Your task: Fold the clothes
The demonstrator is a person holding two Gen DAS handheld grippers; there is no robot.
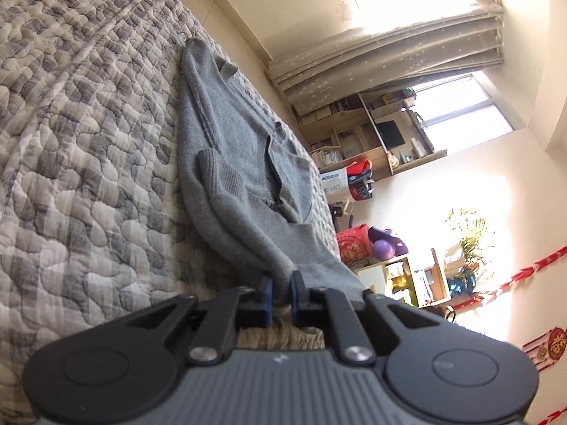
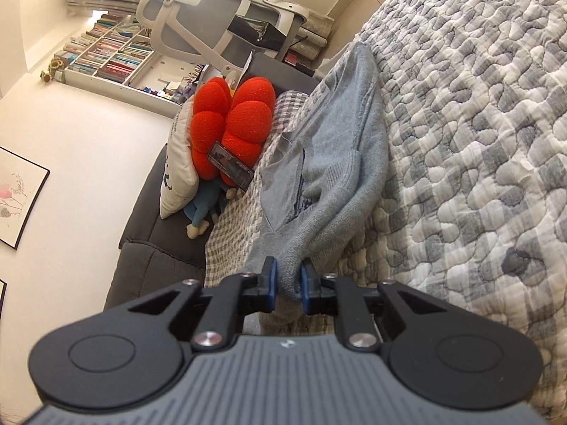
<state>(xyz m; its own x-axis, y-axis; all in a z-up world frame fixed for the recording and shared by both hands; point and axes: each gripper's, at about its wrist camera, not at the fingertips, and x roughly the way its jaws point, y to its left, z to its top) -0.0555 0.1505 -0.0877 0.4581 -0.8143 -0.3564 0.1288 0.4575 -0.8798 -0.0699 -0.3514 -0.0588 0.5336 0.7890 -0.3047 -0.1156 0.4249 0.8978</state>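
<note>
In the left wrist view, the quilted grey-and-white bedspread (image 1: 88, 134) filled the 9 o'clock side. Right of it, running from 12 o'clock down toward 6, lay the grey knit sweater (image 1: 230, 148), rumpled rather than flat: a ribbed cuff (image 1: 216, 173) sat folded over the body near the middle, and a fold of fabric stood up in a ridge toward 3 o'clock. Its near edge narrowed into a bunched strip that ran down into the left gripper (image 1: 281, 292), whose blue-padded jaws were drawn narrow and pinched that strip between them. Farther toward 3 o'clock stood wooden shelves (image 1: 372, 141) below a star-patterned curtain (image 1: 389, 56).

In the right wrist view, a white wall with a framed picture (image 2: 17, 194) took the 9 o'clock side, then a dark headboard (image 2: 149, 233) with a white pillow (image 2: 177, 163) and a red lobed cushion (image 2: 230, 124) leaning together. Right of centre the sweater (image 2: 340, 148) stretched from 1 o'clock down to 6, looking paler blue-grey here, with a sleeve folded across it and the ribbed knit showing. Its lower edge tapered to a gathered corner held between the close-set pads of the right gripper (image 2: 287, 283). The bedspread (image 2: 478, 141) covered the 3 o'clock side.
</note>
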